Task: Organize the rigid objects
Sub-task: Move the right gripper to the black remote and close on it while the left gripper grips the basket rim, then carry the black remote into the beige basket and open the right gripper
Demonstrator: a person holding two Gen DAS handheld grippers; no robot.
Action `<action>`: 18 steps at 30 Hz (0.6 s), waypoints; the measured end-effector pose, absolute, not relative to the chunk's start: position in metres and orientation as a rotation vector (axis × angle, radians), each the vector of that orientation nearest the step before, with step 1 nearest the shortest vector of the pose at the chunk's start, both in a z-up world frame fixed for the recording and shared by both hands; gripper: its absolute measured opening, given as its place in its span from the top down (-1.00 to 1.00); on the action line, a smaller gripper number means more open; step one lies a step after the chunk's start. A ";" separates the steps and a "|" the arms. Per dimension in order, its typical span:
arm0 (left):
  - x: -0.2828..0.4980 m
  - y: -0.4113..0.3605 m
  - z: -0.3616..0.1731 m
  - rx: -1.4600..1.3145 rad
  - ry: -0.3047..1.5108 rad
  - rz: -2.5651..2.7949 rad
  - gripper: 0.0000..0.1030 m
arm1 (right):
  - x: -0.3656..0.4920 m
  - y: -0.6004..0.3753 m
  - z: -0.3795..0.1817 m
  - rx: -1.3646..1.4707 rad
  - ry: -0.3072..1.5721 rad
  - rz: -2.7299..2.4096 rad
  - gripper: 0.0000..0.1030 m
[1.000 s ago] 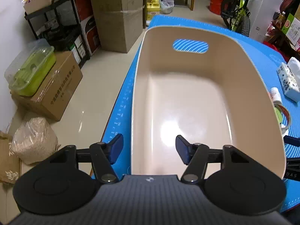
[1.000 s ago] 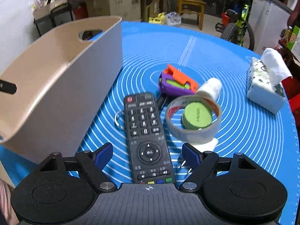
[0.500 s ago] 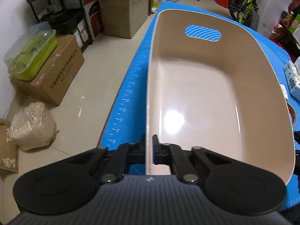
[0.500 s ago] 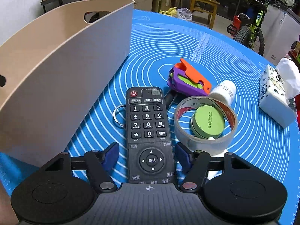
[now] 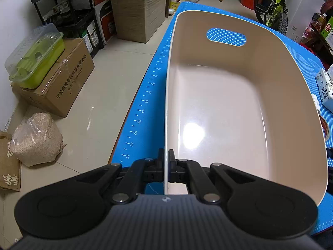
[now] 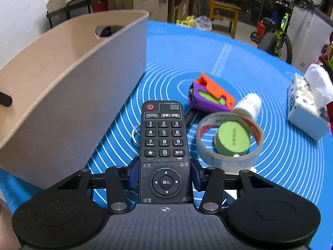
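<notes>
Remote control: keys 0–9 with letter groups, "TV/AV", a star key; Chinese labels 主页, 菜单, 设置, 返回, 确认. Blue mat edge: ruler marks 42 through 56. Cardboard box: Chinese print, only partly readable.

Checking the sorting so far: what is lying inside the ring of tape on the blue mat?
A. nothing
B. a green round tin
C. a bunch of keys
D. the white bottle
B: in the right wrist view a green round tin lies inside the ring of tape; the white bottle lies outside it.
</notes>
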State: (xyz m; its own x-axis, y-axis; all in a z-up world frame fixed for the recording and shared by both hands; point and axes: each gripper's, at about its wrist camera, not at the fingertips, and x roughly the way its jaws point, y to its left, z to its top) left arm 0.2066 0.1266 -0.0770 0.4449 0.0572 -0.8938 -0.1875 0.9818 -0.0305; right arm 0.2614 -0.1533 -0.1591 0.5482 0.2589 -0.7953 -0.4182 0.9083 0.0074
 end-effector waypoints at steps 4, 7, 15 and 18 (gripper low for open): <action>0.207 0.127 -0.077 -0.131 1.100 0.152 0.94 | 0.255 -0.156 -0.138 -0.160 0.852 0.388 -0.06; 0.207 0.126 -0.077 -0.131 1.101 0.152 0.94 | 0.254 -0.158 -0.115 -0.139 0.798 0.371 -0.06; 0.205 0.129 -0.078 -0.123 1.102 0.150 0.94 | 0.261 -0.149 -0.047 -0.091 0.661 0.379 -0.06; 0.205 0.129 -0.078 -0.124 1.103 0.151 0.94 | 0.267 -0.135 -0.023 -0.076 0.620 0.405 -0.06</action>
State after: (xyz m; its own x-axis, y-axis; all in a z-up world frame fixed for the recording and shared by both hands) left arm 0.2048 0.1286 -0.0783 0.4423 0.0601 -0.8949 -0.1829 0.9828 -0.0243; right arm 0.2674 -0.1352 -0.0232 0.7381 0.3458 -0.5794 -0.3911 0.9190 0.0504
